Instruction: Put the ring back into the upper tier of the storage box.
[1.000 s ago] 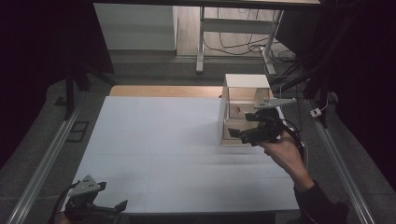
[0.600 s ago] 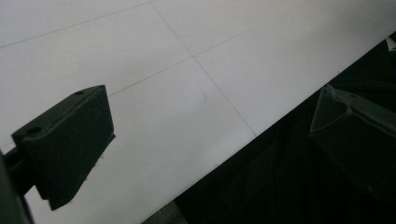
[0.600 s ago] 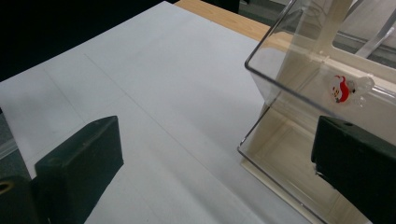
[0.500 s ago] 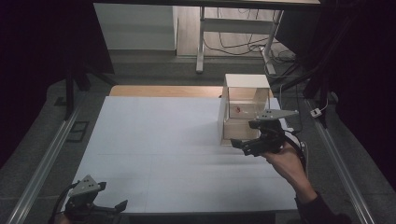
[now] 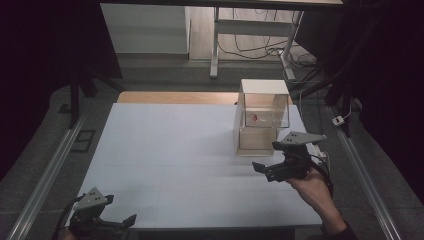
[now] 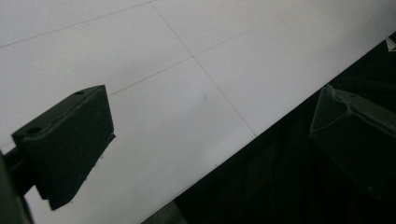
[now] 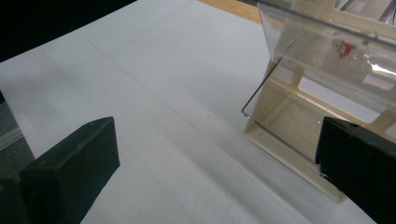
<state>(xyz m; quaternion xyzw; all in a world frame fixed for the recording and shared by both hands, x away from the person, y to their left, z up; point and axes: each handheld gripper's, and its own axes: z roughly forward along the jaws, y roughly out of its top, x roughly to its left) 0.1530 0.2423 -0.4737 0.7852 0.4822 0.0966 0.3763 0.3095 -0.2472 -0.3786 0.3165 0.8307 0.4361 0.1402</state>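
Right gripper (image 5: 265, 172) jaws wide apart, just been opening, nothing between them. Two-shelf cabinet (image 5: 262, 117) with clear door sits just ahead of its fingertips, small red item (image 5: 254, 118) on upper shelf. Left gripper (image 5: 122, 222) spread wide and empty at white table's (image 5: 165, 150) near edge, well apart from the cabinet.

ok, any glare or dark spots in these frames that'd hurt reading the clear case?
High view: surroundings near black, white table evenly lit, the clear case readable with a small red thing inside. Right gripper view: bright glare streak on the case's panel. Left gripper view: right half falls into darkness past the table edge, one pad barely visible.
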